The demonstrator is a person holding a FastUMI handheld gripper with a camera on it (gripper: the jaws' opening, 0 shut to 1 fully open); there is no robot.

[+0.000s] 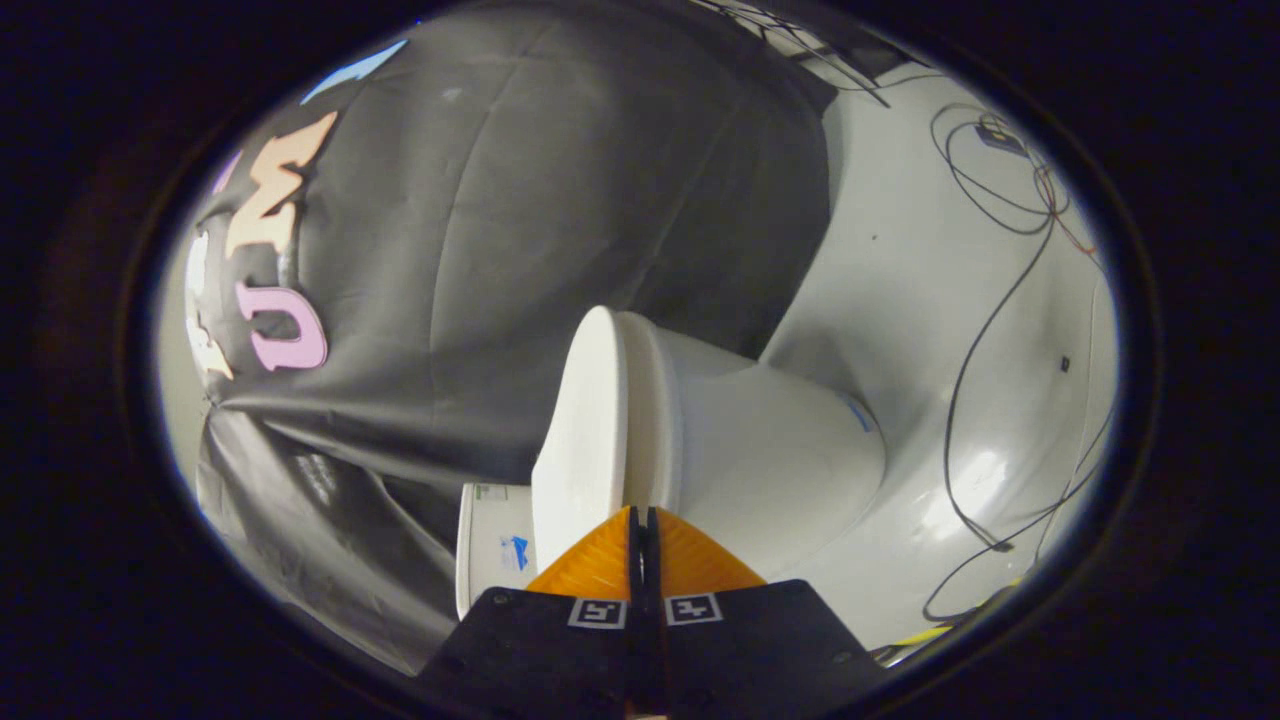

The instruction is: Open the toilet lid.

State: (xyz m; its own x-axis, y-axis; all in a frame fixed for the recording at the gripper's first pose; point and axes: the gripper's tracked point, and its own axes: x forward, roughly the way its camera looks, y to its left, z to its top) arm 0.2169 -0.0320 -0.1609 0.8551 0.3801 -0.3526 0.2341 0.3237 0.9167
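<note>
Setting: booth with black cloth wall [520,230] behind, pale glossy floor [930,300] to the right, loose black cables [985,330] trailing across the floor well apart from the toilet. The view is rolled hard, so the floor reads as sitting off to the right.

Gripper [641,515]: fingers pressed together, tips meeting along a thin dark seam; nothing between them. Two square marker tags sit on the finger bodies behind the tips.

Just ahead of the tips: the toilet lid [580,430], a white oval plate, seen nearly edge-on. It lies closed, flat against the seat rim; no gap visible between them. The fingertips point at the seam where lid meets bowl; touching or just short of it, cannot tell.

Toilet bowl [780,450]: to the right of the lid, body tapering to its base on the floor. Cistern [492,545] sits near the fingers, to their left, at the hinge end of the lid.

Key relation: lid's long axis runs from the cistern end, close by the fingers, away to the free front edge at the far end. Judgement: lid not yet lifted; lifting calls for a purchase under the lid edge, swinging it toward the cistern.
</note>
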